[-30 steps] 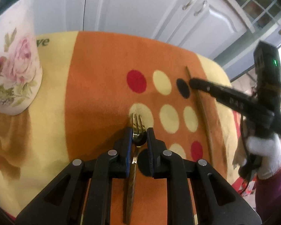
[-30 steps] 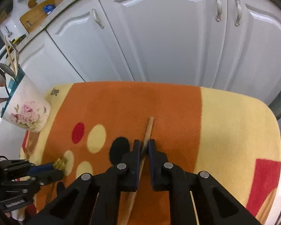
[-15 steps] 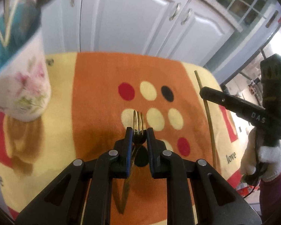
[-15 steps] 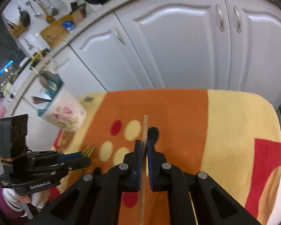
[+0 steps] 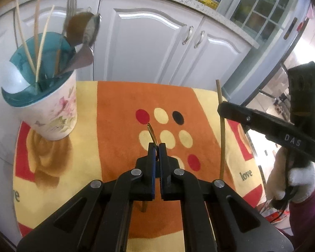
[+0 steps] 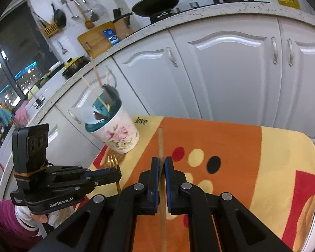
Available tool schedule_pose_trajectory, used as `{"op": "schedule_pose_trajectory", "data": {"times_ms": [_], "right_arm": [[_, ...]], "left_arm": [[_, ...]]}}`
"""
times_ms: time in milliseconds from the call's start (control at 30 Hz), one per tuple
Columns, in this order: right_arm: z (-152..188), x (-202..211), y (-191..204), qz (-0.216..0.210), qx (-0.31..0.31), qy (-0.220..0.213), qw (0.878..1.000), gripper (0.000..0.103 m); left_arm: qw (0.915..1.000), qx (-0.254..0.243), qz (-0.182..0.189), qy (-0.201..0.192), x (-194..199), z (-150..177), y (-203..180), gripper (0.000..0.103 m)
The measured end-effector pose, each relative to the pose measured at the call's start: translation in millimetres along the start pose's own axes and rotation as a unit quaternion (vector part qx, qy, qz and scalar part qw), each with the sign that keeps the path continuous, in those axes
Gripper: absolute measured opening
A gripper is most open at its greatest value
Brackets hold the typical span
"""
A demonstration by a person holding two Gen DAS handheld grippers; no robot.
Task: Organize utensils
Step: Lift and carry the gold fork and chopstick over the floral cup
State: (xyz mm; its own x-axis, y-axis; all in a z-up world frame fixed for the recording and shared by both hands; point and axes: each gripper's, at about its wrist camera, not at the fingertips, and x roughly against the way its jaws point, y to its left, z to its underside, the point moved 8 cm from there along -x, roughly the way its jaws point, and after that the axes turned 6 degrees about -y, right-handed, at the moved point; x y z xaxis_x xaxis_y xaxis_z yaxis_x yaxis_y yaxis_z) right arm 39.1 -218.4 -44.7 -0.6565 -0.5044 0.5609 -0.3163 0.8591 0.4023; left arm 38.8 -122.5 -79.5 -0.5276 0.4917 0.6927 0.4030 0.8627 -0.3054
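My left gripper [image 5: 157, 147] is shut on a gold fork [image 5: 151, 133], held edge-on above the mat; its tines show in the right wrist view [image 6: 112, 160]. My right gripper [image 6: 161, 160] is shut on a wooden chopstick [image 6: 160, 142], held upright above the mat; it also shows in the left wrist view [image 5: 221, 130]. A floral cup [image 5: 50, 107] with a teal inside holds several chopsticks and spoons at the mat's far left; in the right wrist view the cup [image 6: 117, 134] stands left of the chopstick.
An orange and yellow mat [image 5: 115, 126] with coloured dots covers the small table. White kitchen cabinets [image 5: 149, 48] stand behind it. The right gripper's body [image 5: 283, 134] hangs over the mat's right edge.
Both grippers have lifted their utensils clear of the mat. The fork has turned edge-on, and the cup's rim and contents have come into view.
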Motion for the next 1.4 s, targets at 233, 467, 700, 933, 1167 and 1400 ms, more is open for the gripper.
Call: {"op": "schedule_pose_trajectory", "data": {"times_ms": [233,467,700,933,1167,1400], "right_arm": [[-11.0,15.1,19.6,-0.010,0.021,-0.018,1.000,0.005],[-24.8,29.9,41.4,-0.022,0.043,-0.038,0.998,0.005],[-35.2,36.5,58.7,-0.031,0.060,-0.049,0.996,0.005],[-58.2,47.9,84.1,-0.051,0.079,-0.068,0.993,0.005],[-117.9,54.1,127.9,-0.095,0.092,-0.118,0.984,0.005],[-171.6,34.0,166.0,-0.102,0.106,-0.162,0.976,0.005]], "left_arm": [[0.9995,0.010,0.015,-0.027,27.8,-10.0,-2.4,0.001],[0.9982,0.018,0.021,-0.054,59.3,-27.9,1.3,0.001],[0.9971,0.021,0.013,-0.072,78.8,-36.5,11.4,0.001],[0.9933,0.030,0.015,-0.111,117.3,-70.1,27.0,0.001],[0.9842,0.049,-0.030,-0.168,148.6,-125.9,72.2,0.001],[0.9773,0.058,-0.070,-0.191,135.6,-159.3,110.0,0.001]]}}
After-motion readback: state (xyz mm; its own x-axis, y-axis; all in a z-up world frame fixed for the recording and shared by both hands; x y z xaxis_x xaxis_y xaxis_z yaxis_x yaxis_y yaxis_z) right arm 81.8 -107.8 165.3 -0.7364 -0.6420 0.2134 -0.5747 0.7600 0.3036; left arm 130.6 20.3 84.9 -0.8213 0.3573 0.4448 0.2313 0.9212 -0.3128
